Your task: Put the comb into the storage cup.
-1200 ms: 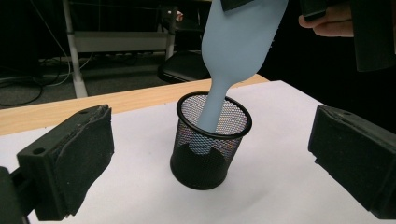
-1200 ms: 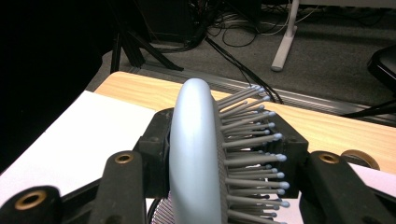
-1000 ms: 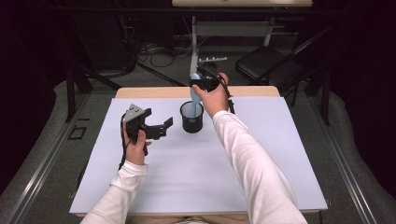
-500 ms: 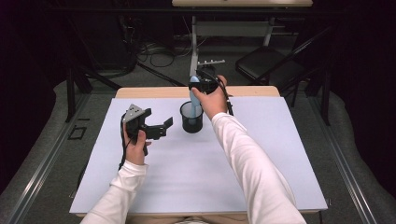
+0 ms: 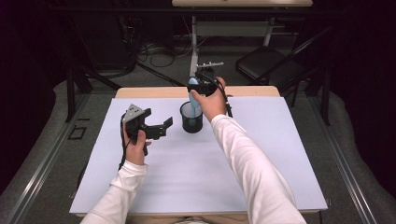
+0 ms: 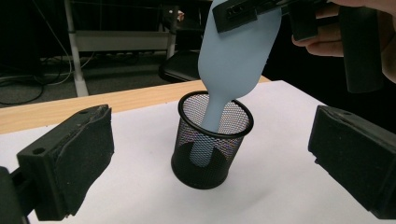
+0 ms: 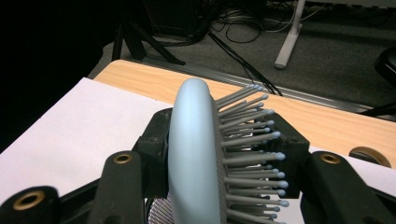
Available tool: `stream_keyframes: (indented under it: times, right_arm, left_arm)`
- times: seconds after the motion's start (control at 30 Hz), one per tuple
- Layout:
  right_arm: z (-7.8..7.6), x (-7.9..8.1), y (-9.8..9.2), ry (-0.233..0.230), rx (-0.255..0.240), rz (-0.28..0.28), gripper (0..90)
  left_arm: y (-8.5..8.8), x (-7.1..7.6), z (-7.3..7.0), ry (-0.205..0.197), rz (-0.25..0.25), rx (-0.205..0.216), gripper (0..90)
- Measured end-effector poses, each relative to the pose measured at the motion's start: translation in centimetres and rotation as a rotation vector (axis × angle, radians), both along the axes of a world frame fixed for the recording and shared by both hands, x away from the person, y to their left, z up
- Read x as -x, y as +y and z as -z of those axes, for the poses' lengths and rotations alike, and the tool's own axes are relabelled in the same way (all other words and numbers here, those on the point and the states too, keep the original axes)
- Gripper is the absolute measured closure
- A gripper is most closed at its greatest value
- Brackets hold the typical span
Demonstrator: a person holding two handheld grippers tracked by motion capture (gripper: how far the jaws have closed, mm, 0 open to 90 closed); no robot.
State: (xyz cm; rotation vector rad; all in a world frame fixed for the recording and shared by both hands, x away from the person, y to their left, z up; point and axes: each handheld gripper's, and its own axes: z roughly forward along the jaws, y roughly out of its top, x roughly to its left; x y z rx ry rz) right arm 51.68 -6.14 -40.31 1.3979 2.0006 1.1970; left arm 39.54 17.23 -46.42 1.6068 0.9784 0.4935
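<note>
White table point(image 5: 280, 154) | right gripper point(image 5: 201, 86) clamping blue hairbrush point(image 6: 233, 60), handle sitting in mesh cup point(image 6: 212, 140) | left gripper point(image 5: 156, 128) gaping wide, holding nothing.

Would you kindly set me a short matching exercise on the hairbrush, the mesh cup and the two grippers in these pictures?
Things:
1. hairbrush
2. mesh cup
3. left gripper
4. right gripper

States:
A. jaws open, nothing between them
B. black, standing on the white sheet
C. pale blue, handle down in the cup
D. jaws clamped on the brush head

Pairs: 1-C, 2-B, 3-A, 4-D
</note>
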Motion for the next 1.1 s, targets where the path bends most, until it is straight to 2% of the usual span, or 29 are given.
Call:
stream_keyframes:
  times: [0.1, 0.8, 0.9, 1.0, 1.1]
  right_arm:
    - [-0.04, 0.03, 0.04, -0.002, 0.009, -0.009, 49.4]
    - [0.12, 0.26, -0.36, 0.023, -0.034, -0.047, 46.9]
    - [0.09, 0.26, -0.32, 0.018, -0.018, -0.045, 46.4]
    - [0.19, 0.21, -0.32, 0.037, -0.042, -0.047, 45.2]
    - [0.27, 0.21, -0.27, 0.033, -0.048, -0.049, 45.1]
  left_arm:
    - [-0.03, 0.02, 0.0, 0.001, 0.0, 0.0, 0.4]
    - [0.03, -0.04, 0.02, 0.006, -0.003, 0.006, 0.4]
    - [0.05, -0.04, 0.01, 0.006, -0.005, 0.005, 0.4]
    - [0.05, -0.02, 0.0, 0.005, -0.006, 0.005, 0.4]
    - [0.07, -0.04, 0.01, 0.005, -0.006, 0.001, 0.4]
